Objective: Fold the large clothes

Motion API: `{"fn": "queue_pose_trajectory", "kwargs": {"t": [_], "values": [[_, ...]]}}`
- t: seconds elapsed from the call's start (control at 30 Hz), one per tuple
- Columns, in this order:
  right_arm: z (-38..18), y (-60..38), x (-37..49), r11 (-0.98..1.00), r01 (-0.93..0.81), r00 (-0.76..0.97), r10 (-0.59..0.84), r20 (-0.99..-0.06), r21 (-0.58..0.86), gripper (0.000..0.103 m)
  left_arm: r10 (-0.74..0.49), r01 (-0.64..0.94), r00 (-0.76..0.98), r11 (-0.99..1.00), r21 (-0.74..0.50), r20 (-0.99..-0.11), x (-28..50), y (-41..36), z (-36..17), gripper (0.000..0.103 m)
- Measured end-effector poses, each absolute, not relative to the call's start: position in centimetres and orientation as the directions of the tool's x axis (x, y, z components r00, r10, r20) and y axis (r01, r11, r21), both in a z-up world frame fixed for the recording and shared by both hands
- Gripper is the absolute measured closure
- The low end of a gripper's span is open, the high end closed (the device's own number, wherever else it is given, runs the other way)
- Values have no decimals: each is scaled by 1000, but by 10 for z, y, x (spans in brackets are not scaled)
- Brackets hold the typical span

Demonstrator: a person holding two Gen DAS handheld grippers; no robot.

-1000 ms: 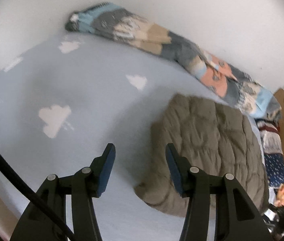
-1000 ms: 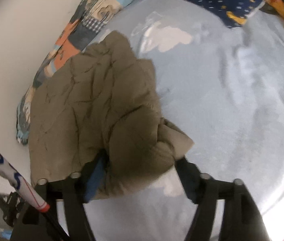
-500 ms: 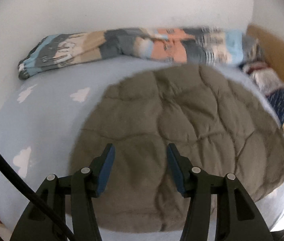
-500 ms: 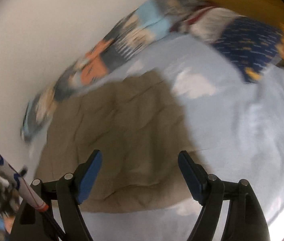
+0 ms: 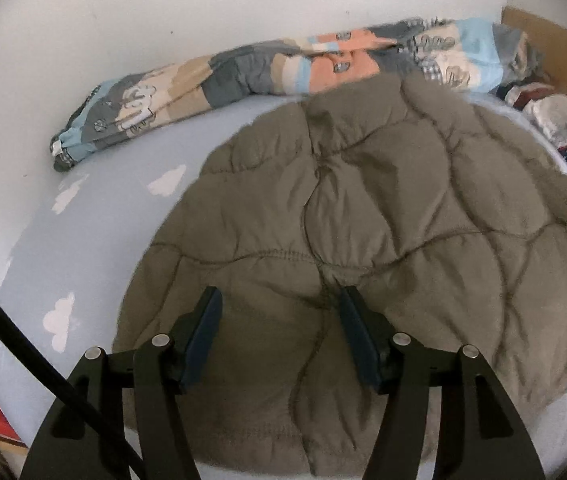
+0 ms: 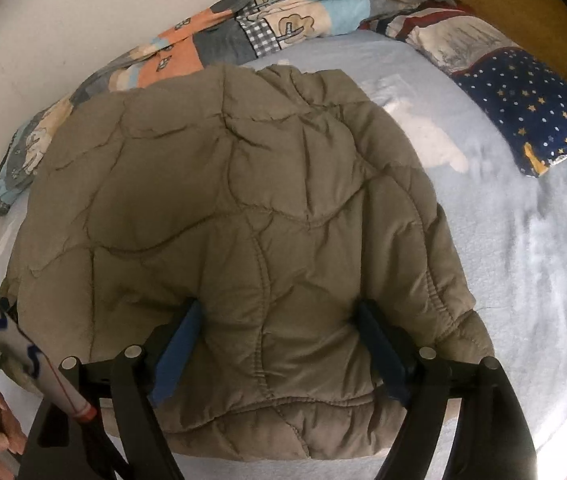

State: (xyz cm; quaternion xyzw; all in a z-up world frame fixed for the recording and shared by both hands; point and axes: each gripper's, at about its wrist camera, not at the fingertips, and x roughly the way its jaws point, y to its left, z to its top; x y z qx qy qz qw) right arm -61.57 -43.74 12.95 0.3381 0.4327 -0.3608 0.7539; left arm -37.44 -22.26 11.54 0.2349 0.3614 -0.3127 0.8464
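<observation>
Bedding is filling both views: a pale blue sheet [image 5: 83,240] with white clouds is spreading under everything, and a patchwork quilt [image 5: 243,76] is lying bunched along the white wall [image 5: 243,0]. Covering the sheet's middle, the olive quilted jacket [image 6: 223,208] is lying folded and flat, its near hem reaching under both tools. The right gripper [image 6: 279,344] is hanging above that hem, jaws spread wide and having just been opening, gripping nothing. The left gripper [image 5: 277,332] is hovering over the jacket's near part, its jaws likewise just parting, holding nothing
</observation>
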Motion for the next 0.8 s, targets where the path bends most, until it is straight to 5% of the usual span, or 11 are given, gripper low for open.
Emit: {"fn": "queue_pose_trajectory", "kwargs": {"t": [0.2, 0.37, 0.8], "values": [[175, -415, -614, 590, 792, 442, -384, -811, 153, 19, -426, 685, 570, 719, 118, -703, -413, -186, 151, 42], [182, -397, -596, 688, 701, 528, -326, -784, 186, 19, -440, 677, 617, 720, 155, -653, -431, -174, 146, 41], [148, -384, -528, 739, 660, 502, -298, -812, 137, 17, -399, 660, 561, 745, 100, -726, -396, -191, 100, 37]]}}
